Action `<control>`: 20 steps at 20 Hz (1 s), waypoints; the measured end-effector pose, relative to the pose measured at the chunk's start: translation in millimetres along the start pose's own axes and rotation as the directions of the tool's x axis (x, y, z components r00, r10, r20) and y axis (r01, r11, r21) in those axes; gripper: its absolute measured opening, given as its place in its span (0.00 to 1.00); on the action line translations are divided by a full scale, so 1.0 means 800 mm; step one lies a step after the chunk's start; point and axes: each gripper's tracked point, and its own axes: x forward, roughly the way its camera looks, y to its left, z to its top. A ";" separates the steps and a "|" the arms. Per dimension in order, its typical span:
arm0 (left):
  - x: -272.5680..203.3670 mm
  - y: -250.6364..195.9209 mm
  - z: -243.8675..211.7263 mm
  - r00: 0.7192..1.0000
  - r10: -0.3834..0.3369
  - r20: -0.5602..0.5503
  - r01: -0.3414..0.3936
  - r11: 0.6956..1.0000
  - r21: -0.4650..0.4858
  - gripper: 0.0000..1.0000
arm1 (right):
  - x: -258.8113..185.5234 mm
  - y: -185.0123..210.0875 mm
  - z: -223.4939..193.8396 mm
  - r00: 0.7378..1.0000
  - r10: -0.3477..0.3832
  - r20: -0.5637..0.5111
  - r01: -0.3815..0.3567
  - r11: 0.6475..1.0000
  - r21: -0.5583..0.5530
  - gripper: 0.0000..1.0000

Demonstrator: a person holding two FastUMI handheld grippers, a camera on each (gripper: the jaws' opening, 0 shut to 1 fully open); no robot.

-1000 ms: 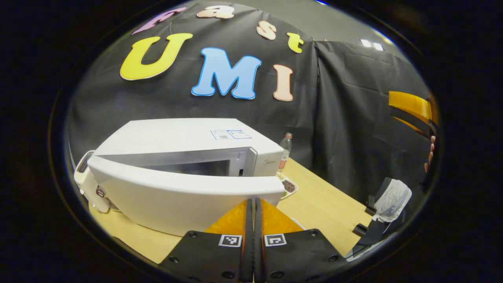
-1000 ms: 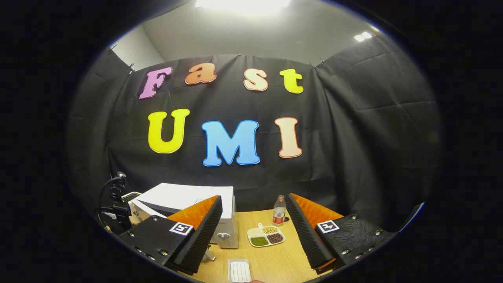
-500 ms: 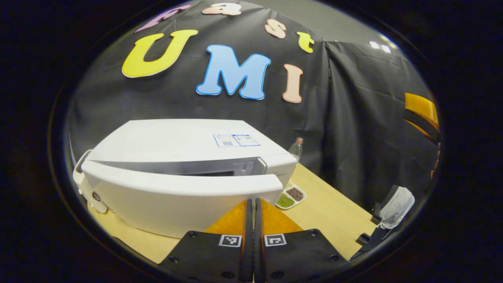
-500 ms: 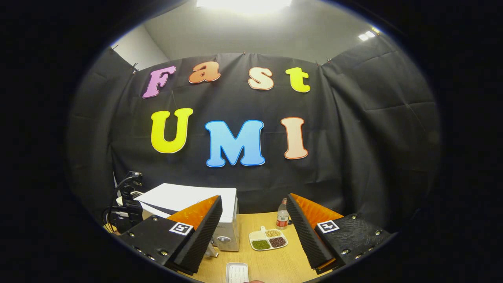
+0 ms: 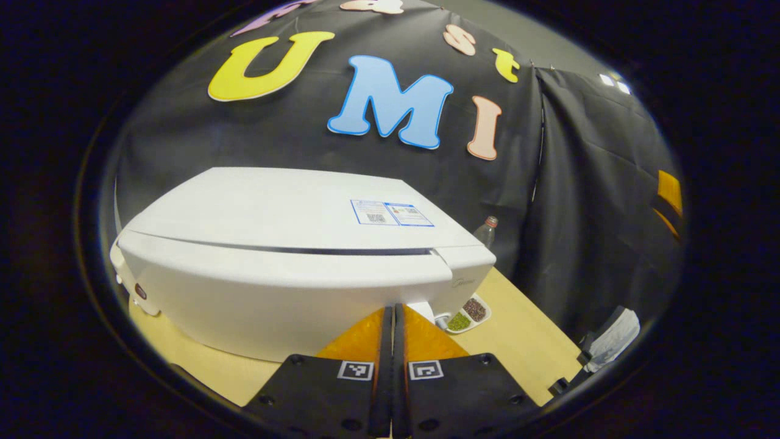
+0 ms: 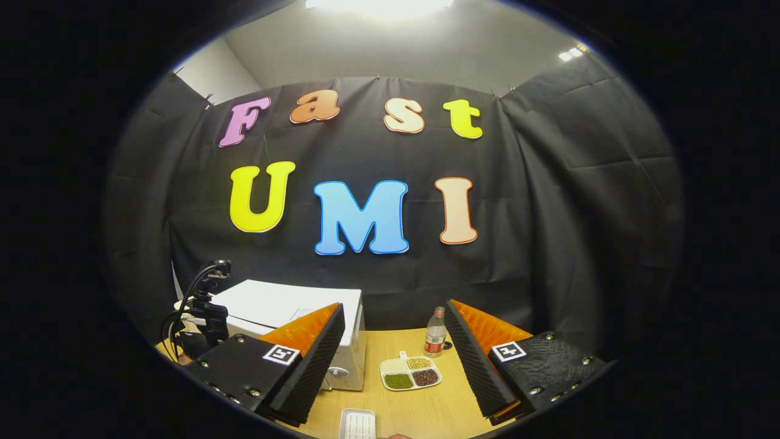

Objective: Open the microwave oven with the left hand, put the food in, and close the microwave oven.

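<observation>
One microwave (image 5: 292,268), one bottle (image 6: 434,332) — one divided dish (image 6: 409,374), one tray (image 6: 357,423).

Microwave oven (image 5: 292,268) interior hidden behind its door (image 5: 286,305); white tray (image 6: 357,424) cut off by edge.

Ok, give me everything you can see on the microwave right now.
The microwave is a white box on the wooden table, near the booth's black wall. A sticker sits on its top. Its door looks all but shut, only a thin dark seam along the top edge. The shut left gripper meets the door's lower edge. In the right gripper view a round knob shows.
</observation>
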 end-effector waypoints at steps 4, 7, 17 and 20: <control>0.001 -0.001 0.002 1.000 -0.008 0.007 0.008 1.000 0.017 0.09 | 0.006 0.003 -0.007 1.000 0.015 -0.007 -0.015 1.000 -0.006 0.99; 0.003 0.000 0.003 1.000 -0.010 0.008 0.010 1.000 0.020 0.07 | 0.009 0.010 -0.009 1.000 0.021 -0.013 -0.021 1.000 0.011 0.99; 0.015 -0.001 0.021 0.998 -0.044 0.042 0.042 0.998 0.050 0.07 | -0.005 0.024 -0.011 1.000 0.023 -0.016 -0.023 1.000 0.017 0.99; 0.010 -0.001 0.023 0.999 -0.026 0.044 0.021 0.992 0.126 0.07 | -0.014 0.022 -0.007 1.000 0.019 -0.007 -0.019 1.000 0.008 0.99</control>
